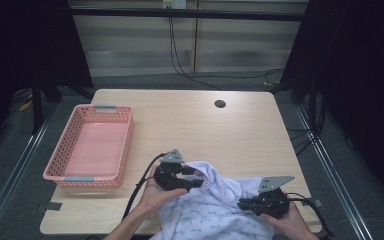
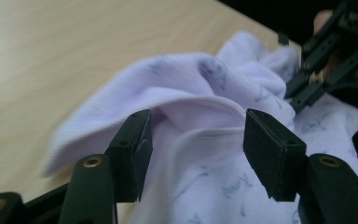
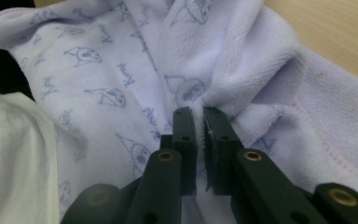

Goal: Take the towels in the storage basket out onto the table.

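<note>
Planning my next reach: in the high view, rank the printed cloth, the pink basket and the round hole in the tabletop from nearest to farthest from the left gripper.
1. Printed cloth: directly at the left gripper, under its open jaws at the near edge.
2. Pink basket: off to the left side.
3. Round hole: farthest, toward the table's far edge.

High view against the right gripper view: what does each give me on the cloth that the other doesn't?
The high view alone: the pink basket standing apart from the cloth on the table, and the left gripper at the cloth's far bunched edge.

The right gripper view alone: its fingers nearly together with a fold of cloth pinched between them, plus the printed pattern and terry texture up close.

Both share: the pale lavender cloth, and the right gripper gripping it.
</note>
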A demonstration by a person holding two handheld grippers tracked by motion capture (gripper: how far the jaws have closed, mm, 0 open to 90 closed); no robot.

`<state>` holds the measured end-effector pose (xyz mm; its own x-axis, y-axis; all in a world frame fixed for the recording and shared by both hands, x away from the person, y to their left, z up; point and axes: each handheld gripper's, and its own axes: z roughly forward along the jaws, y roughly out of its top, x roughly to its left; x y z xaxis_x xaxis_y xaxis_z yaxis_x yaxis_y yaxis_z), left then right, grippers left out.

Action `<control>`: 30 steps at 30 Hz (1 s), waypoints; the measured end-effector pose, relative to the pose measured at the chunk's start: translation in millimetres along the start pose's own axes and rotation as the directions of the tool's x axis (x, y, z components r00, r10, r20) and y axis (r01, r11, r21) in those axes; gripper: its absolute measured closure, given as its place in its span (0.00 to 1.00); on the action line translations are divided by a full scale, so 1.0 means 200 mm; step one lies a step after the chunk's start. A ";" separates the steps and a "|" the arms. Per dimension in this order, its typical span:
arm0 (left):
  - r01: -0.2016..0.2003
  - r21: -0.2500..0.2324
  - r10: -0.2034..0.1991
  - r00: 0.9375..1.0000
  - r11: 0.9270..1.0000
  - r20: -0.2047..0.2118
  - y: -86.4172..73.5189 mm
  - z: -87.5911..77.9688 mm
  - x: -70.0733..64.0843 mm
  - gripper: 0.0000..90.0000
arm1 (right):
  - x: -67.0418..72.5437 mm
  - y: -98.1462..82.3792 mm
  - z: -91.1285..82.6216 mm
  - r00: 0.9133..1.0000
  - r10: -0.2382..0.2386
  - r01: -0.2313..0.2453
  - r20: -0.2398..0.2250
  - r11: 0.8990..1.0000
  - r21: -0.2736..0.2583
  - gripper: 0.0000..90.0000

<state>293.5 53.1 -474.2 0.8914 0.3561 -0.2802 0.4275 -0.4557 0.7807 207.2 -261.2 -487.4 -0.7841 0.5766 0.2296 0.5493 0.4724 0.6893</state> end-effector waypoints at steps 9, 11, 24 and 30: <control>-0.024 0.107 0.027 0.999 0.994 -0.026 -0.10 -0.04 -0.02 0.95 | -0.08 0.03 -0.20 0.995 0.082 -0.067 0.063 0.978 -0.199 0.72; -0.012 0.105 0.016 0.999 0.994 -0.038 -0.12 -0.07 -0.01 0.95 | -0.13 0.04 -0.24 0.986 0.112 -0.082 0.127 0.973 -0.217 0.74; 0.053 0.136 -0.050 0.998 0.989 -0.031 -0.22 -0.20 0.01 0.95 | -0.18 0.11 0.06 0.994 0.106 -0.105 0.040 0.994 -0.035 0.55; 0.072 0.131 -0.070 0.997 0.989 -0.021 -0.26 -0.27 0.00 0.91 | -0.15 0.07 0.03 0.996 0.088 -0.087 0.025 0.996 -0.035 0.57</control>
<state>263.3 121.5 -484.2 0.8559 0.4043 -0.3224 0.5067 -0.5314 0.6789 239.2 -267.9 -488.7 -0.7253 0.6324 0.2722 0.6051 0.3968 0.6902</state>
